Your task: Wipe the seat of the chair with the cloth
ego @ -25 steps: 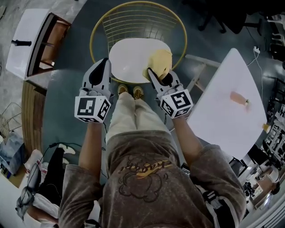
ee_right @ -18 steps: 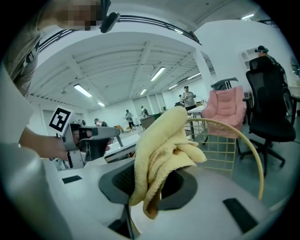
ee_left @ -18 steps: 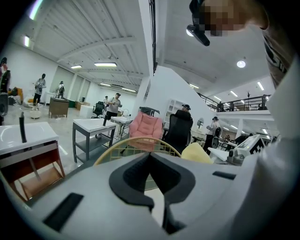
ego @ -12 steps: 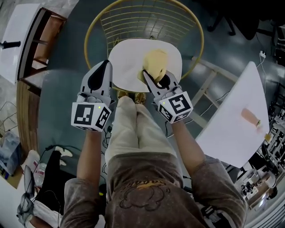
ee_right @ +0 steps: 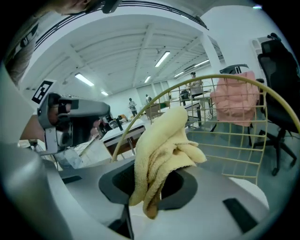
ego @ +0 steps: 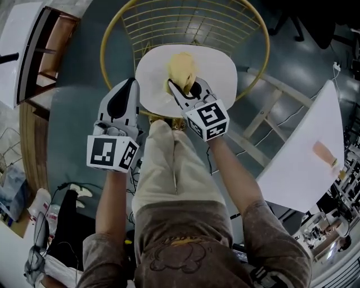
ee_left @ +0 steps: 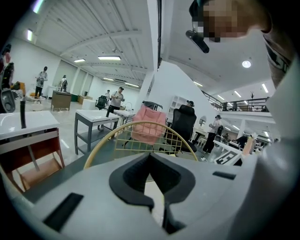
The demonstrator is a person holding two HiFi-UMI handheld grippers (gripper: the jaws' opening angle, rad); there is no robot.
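A white round seat (ego: 216, 70) sits inside the chair's gold wire back (ego: 185, 17). My right gripper (ego: 179, 90) is shut on a crumpled yellow cloth (ego: 181, 68), which lies over the middle of the seat. In the right gripper view the cloth (ee_right: 161, 152) bunches up out of the shut jaws, with the wire back (ee_right: 234, 122) behind it. My left gripper (ego: 128, 89) hovers at the seat's left front edge, jaws shut with nothing between them. The left gripper view looks over its shut jaws (ee_left: 157, 199) at the gold chair back (ee_left: 140, 136).
A white table (ego: 306, 157) stands to the right with a pink object (ego: 324, 153) on it. A wooden-framed desk (ego: 34, 56) is at the left. Cables and bags (ego: 39, 225) lie on the floor at lower left. The person's legs stand just before the chair.
The right gripper has carried the cloth leftward from the seat's right front part to its middle. The left gripper stays at the seat's left front edge.
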